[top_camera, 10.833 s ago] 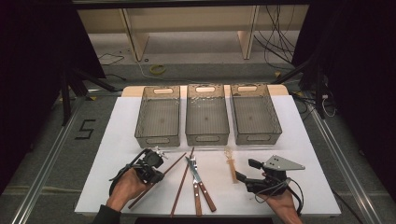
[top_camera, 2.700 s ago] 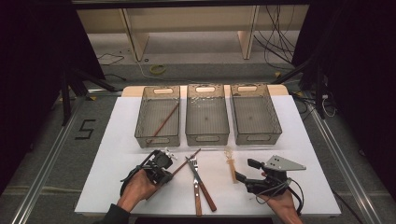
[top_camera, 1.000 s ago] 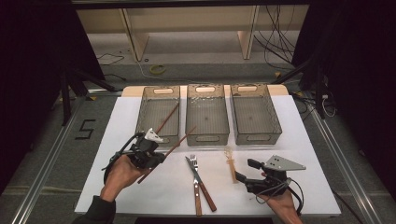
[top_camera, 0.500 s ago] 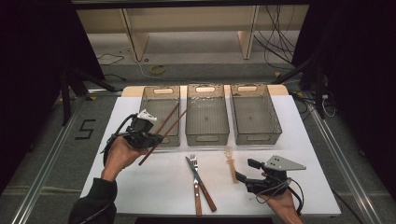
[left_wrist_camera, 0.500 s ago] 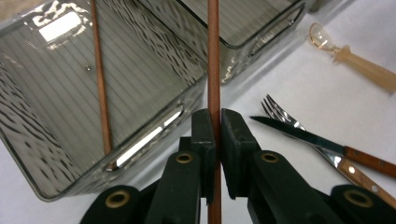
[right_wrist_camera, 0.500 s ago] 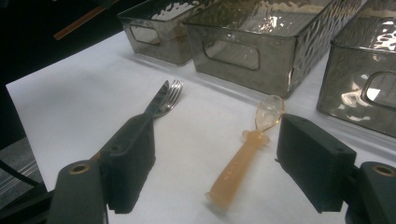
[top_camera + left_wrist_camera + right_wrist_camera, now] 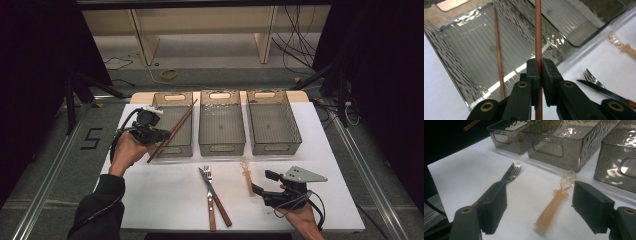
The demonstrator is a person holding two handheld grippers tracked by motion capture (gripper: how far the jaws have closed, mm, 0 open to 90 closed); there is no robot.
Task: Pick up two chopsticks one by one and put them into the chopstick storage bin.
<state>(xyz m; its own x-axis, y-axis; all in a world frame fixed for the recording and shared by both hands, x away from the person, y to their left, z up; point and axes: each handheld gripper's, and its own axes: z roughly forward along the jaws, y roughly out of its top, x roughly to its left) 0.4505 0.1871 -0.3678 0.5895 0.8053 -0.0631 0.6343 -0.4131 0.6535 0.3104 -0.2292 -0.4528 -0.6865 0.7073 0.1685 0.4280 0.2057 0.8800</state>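
My left gripper [image 7: 161,135] is shut on a brown chopstick [image 7: 155,153] and holds it slanted over the front of the left grey bin [image 7: 181,150]. In the left gripper view the jaws [image 7: 539,67] clamp that chopstick [image 7: 538,30] above the bin's floor [image 7: 471,37]. A second chopstick [image 7: 498,55] lies inside the bin. My right gripper [image 7: 260,188] rests open on the white table near the front right. An amber plastic spoon [image 7: 554,202] lies on the table between and just beyond its jaws [image 7: 541,195].
A fork [image 7: 209,176] and a brown-handled knife [image 7: 216,201] lie crossed at the table's front middle. The middle bin [image 7: 222,148] and right bin [image 7: 274,147] stand in a row with the left one. The white sheet [image 7: 165,200] ends near both forearms.
My left gripper has carried the chopstick off the table, away and to the left, up to the left bin, where another chopstick lies. The right gripper has stayed put.
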